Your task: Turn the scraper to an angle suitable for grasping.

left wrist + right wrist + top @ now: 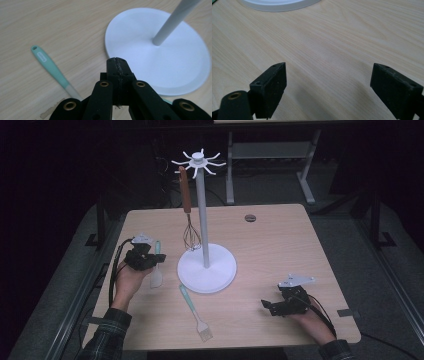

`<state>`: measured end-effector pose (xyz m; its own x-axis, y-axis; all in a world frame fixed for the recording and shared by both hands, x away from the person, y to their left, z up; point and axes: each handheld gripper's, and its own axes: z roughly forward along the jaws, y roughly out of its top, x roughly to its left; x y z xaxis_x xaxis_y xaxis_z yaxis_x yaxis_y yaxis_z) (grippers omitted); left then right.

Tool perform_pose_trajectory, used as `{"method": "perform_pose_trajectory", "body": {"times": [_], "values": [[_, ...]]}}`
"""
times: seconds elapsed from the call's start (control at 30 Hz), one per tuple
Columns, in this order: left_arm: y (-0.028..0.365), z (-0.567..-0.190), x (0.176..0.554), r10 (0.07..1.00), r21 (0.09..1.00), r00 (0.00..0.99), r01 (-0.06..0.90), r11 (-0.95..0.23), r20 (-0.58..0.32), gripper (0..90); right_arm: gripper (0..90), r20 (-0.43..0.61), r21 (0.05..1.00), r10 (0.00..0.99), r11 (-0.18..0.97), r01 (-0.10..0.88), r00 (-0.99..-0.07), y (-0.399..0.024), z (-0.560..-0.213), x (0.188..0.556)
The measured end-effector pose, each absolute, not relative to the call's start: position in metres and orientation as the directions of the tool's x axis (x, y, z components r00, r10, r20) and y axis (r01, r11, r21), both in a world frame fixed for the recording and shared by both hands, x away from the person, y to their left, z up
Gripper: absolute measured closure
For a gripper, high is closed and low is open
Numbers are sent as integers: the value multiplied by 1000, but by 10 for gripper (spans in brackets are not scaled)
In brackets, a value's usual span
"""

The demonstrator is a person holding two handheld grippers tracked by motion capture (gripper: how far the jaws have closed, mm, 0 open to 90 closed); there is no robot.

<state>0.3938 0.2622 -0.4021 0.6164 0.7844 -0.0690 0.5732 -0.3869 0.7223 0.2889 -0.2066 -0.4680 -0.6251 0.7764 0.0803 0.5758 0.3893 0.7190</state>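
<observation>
Wooden table (280,240), seen from above, with a white utensil stand (206,268) at its centre. The stand consists of a round base, a grey upright pole and a crown of radiating hooks at the top. A whisk (188,215) with a brown wooden handle hangs from one hook, its wire head just above the base and beside the pole.

Left gripper (150,261): held low over the table just left of the stand's base, directly above a spatula (157,270) with a mint-green handle and a pale blade. In the left gripper view (117,65) the two black jaws are pressed fully together, tip to tip, with nothing between them. Whether they touch the spatula cannot be told.

Right gripper (267,306): resting low at the near right part of the table, well apart from the stand. In the right gripper view (328,85) its jaws stand wide apart over bare wood, holding nothing; the rim of the stand's base shows at the top edge.

A pastry brush (195,306) with a mint-green handle lies flat on the table in front of the base, bristles toward the person, between the two grippers. The left gripper view shows its handle (50,67) with a hanging hole at the end.
</observation>
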Motion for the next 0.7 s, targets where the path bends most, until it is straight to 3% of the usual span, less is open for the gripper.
{"method": "perform_pose_trajectory", "body": {"times": [0.37, 0.7], "values": [[266, -439, 409, 824, 659, 567, 618, -428, 4, 899, 136, 84, 715, 774, 392, 579, -628, -206, -469, 290], [273, -455, 411, 842, 614, 539, 669, -418, -13, 899, 136, 89, 714, 774, 389, 582, -627, -206, -469, 290]]}}
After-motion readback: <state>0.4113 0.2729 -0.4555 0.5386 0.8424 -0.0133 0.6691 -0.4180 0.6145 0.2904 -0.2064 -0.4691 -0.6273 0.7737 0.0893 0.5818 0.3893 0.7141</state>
